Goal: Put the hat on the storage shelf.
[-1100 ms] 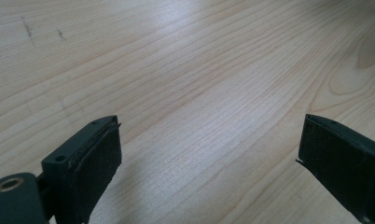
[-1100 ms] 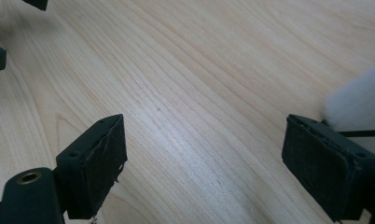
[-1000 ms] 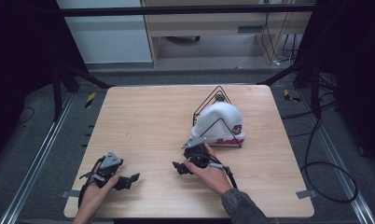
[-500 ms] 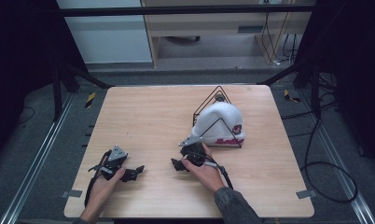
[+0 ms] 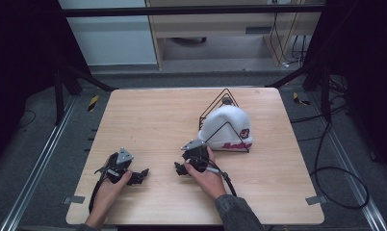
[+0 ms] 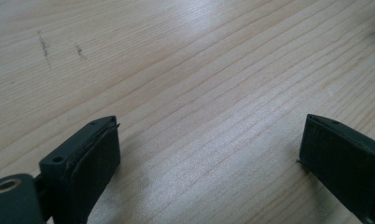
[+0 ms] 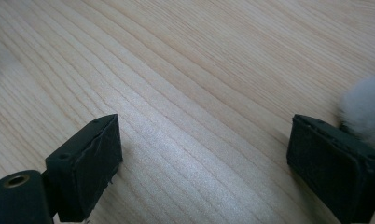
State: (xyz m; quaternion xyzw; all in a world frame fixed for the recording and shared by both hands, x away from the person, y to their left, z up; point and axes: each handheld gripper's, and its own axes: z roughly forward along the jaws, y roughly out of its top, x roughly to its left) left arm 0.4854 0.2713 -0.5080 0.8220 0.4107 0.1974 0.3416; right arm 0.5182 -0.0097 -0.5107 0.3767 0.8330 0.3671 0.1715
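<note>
**Both tools wait with nothing in them**

While both tools rest low near the front edge, the high view shows the left tool (image 5: 142,174) and right tool (image 5: 180,168) apart on the tabletop (image 5: 148,120). A white hat (image 5: 224,126) sits on a wire stand (image 5: 224,98) at the right, untouched. Lots of bare wood lies far and left.

Left tool view: jaws spread wide, holding nothing.

Right tool view: jaws spread too, with white fluff at the right edge.
</note>
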